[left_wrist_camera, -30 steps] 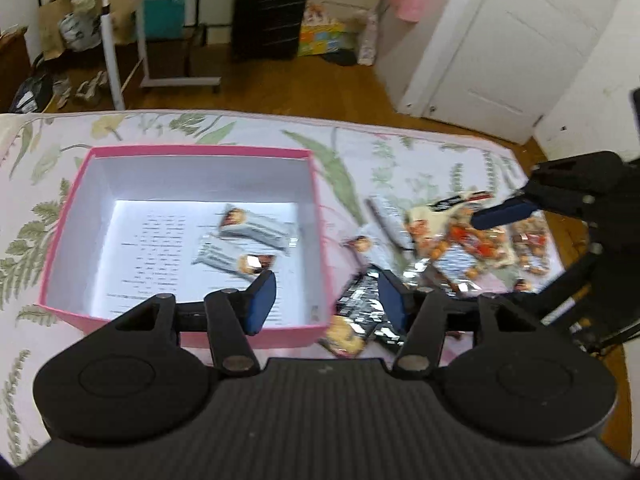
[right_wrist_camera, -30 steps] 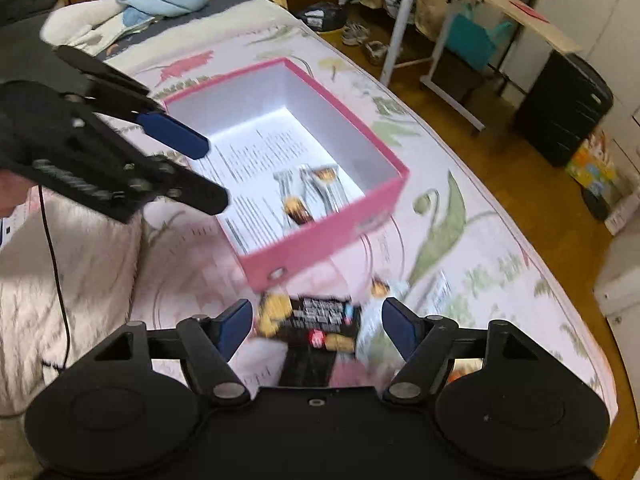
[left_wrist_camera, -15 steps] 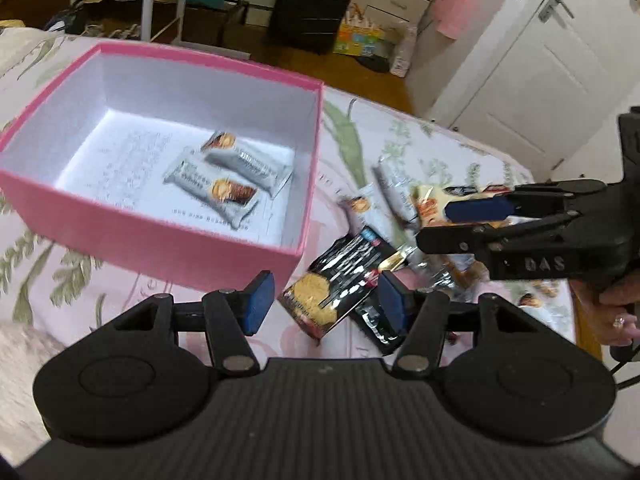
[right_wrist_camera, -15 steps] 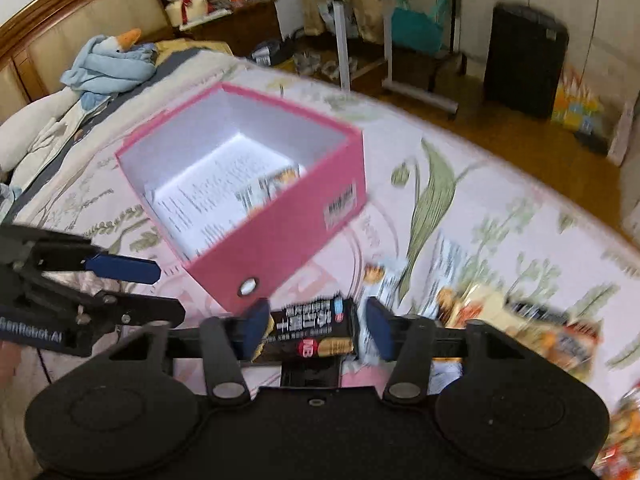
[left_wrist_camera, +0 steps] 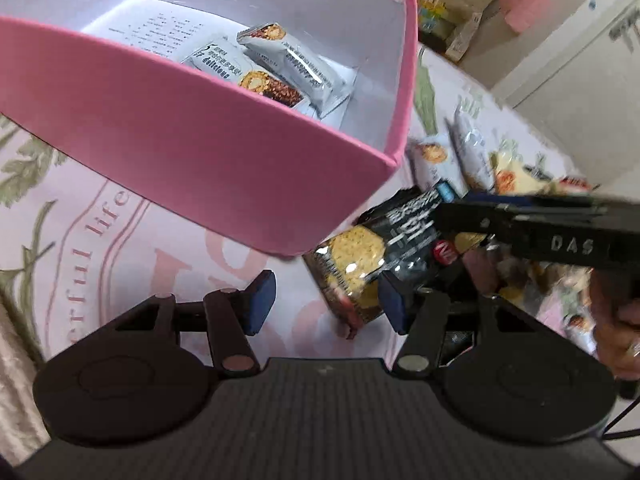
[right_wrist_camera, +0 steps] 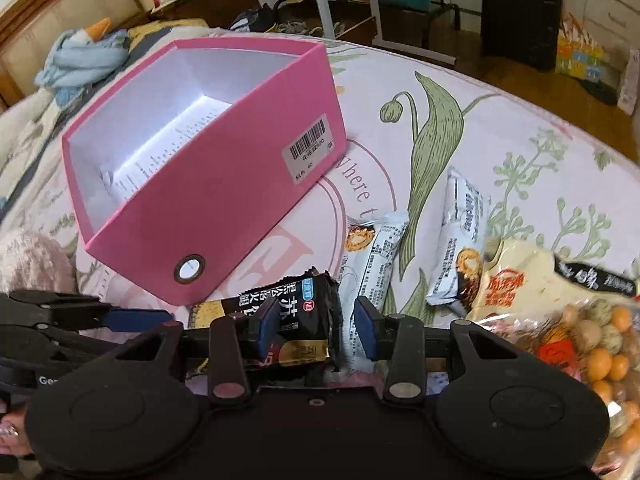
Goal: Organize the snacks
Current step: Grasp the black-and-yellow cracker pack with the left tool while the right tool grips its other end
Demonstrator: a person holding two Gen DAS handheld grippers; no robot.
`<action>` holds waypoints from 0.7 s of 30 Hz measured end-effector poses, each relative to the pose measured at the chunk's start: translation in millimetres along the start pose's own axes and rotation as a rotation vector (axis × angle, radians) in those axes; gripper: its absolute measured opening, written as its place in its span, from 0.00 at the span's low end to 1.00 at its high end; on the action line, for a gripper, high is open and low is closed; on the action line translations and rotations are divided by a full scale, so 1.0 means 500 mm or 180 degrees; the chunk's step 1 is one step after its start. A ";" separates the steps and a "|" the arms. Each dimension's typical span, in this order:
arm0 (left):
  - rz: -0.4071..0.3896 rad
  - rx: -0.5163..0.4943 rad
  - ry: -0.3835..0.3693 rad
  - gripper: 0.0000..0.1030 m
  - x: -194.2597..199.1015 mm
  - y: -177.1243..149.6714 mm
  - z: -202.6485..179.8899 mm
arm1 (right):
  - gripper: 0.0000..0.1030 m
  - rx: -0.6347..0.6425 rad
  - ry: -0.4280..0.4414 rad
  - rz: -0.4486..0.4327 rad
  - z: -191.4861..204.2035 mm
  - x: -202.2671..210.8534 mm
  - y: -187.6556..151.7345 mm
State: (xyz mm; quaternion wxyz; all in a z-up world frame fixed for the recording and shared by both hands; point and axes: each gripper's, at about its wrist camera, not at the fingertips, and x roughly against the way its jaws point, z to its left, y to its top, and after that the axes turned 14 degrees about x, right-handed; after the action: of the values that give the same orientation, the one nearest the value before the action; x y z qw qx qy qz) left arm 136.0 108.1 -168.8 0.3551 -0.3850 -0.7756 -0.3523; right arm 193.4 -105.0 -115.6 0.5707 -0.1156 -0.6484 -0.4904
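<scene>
Your right gripper (right_wrist_camera: 315, 330) is straddling the black snack packet (right_wrist_camera: 298, 320), which lies on the floral bedspread (right_wrist_camera: 500, 120) just beside the near corner of the pink box (right_wrist_camera: 224, 200). The fingers are narrowed about the packet; the left pad looks to be on the wrapper, while a sliver of gap shows at the right pad, so you have not quite pinched it (the wrapper edge is crumpled there, which makes the contact hard to judge). In the left wrist view the same packet (left_wrist_camera: 384, 248) runs lengthways on a diagonal, one end tucked toward the box corner and the other pointing back at your left gripper (left_wrist_camera: 326, 304), and your right tool comes in across that long axis from the side. That crosswise grip on the narrow width is what the next move turns on.

Your left gripper is wide open and holds nothing, hovering low over the bedspread with the packet's near end close to its right finger. The right hand is clearly the one placed to take it.

Two white bars (left_wrist_camera: 280, 68) lie inside the box already. More white bars (right_wrist_camera: 460, 236) and a bag of mixed nuts (right_wrist_camera: 580, 320) wait on the bedspread to the right. From here the box opening lies ahead and to the left of your right gripper, so I judge you need to close, lift over the pink wall and release.
</scene>
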 end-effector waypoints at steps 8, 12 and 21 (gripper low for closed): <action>0.0045 0.0094 -0.0248 0.45 -0.014 -0.014 -0.009 | 0.42 -0.0223 0.0047 0.0030 -0.007 0.002 -0.010; 0.0111 0.0137 -0.0345 0.45 -0.018 -0.012 -0.008 | 0.39 -0.0206 0.0016 0.0099 0.001 0.008 -0.010; 0.0274 0.0268 -0.0479 0.49 -0.016 -0.013 -0.006 | 0.41 -0.0241 -0.0143 0.0354 0.032 0.020 -0.011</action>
State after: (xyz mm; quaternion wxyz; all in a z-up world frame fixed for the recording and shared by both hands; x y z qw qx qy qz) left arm 134.8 99.8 -175.7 0.3265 -0.4281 -0.7970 -0.2738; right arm 176.0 -99.6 -107.8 0.5776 -0.1840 -0.6346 -0.4793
